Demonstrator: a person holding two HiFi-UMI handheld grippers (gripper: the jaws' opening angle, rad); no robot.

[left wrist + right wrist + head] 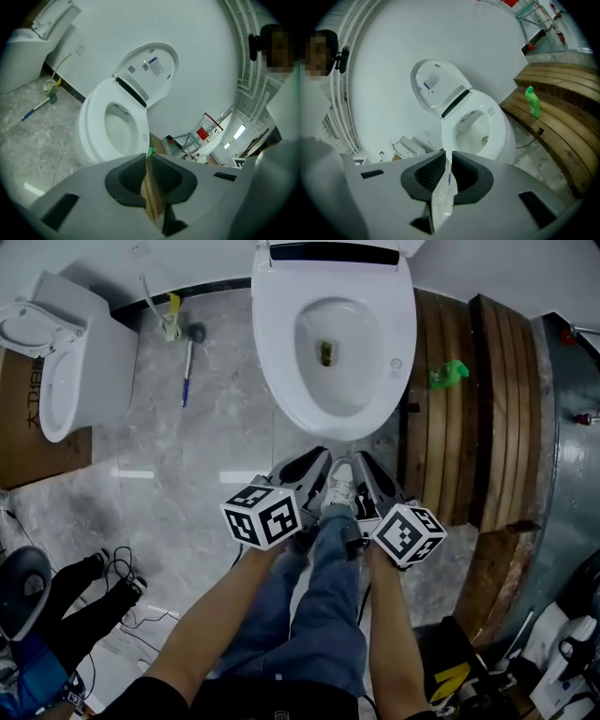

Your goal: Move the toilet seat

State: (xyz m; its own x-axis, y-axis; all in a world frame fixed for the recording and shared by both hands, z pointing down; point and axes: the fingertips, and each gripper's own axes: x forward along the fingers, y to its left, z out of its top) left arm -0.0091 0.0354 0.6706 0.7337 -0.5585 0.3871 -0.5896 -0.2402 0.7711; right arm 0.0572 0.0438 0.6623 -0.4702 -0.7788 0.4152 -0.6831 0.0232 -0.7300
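We hold the left gripper [146,155] and right gripper [446,153] side by side at six o'clock, close to our legs. Both pairs of jaws are pressed together on nothing, likely because the reach has not begun. The toilet seat [279,362] lies flat on the bowl at twelve o'clock with its lid [152,70] raised behind it, so the front rim looks easiest to catch.

Head view: lid [409,246] cut off at far picture edge, spare toilet [66,352] and box [23,427] cut off at left edge; brown speck [326,352] in bowl [361,381] too small to identify; shoe [339,486] heel hidden under jeans [323,596]; label [156,65] print unreadable in both gripper views.
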